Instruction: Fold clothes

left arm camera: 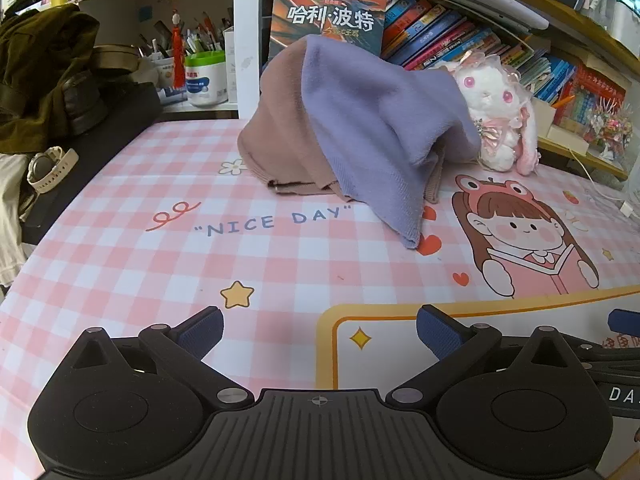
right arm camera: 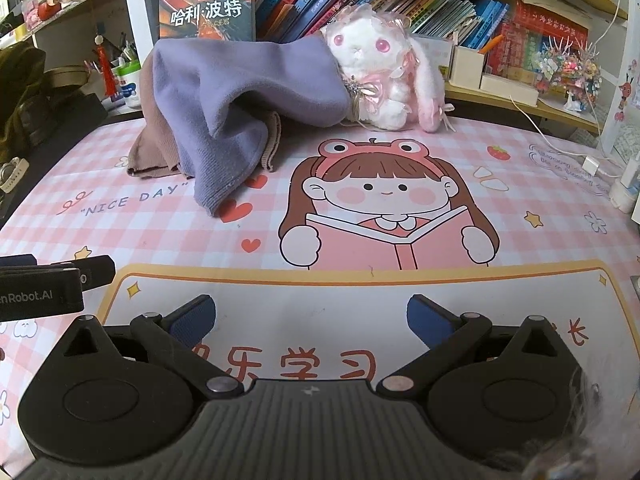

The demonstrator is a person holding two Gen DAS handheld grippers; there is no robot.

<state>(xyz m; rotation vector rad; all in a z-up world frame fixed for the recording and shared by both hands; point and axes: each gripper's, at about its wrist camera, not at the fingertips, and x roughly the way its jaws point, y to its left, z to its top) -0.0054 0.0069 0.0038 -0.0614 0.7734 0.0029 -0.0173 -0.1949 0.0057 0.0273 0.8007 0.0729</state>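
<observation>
Clearly the heaped lilac-and-mauve knit garment is soft, light and floppy, so its hanging ribbed hem corner looks the best hold. Both the left gripper and right gripper hover spread wide, empty, well short of it.

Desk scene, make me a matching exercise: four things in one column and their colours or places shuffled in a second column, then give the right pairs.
Things:
1. Upper garment
2. Lower garment
3. Plush rabbit
4. Watch

Descriptions:
A. white and pink, against the bookshelf
B. purple, draped on top
C. at the left edge of the desk
D. brownish pink, underneath

Pairs: 1-B, 2-D, 3-A, 4-C
</observation>
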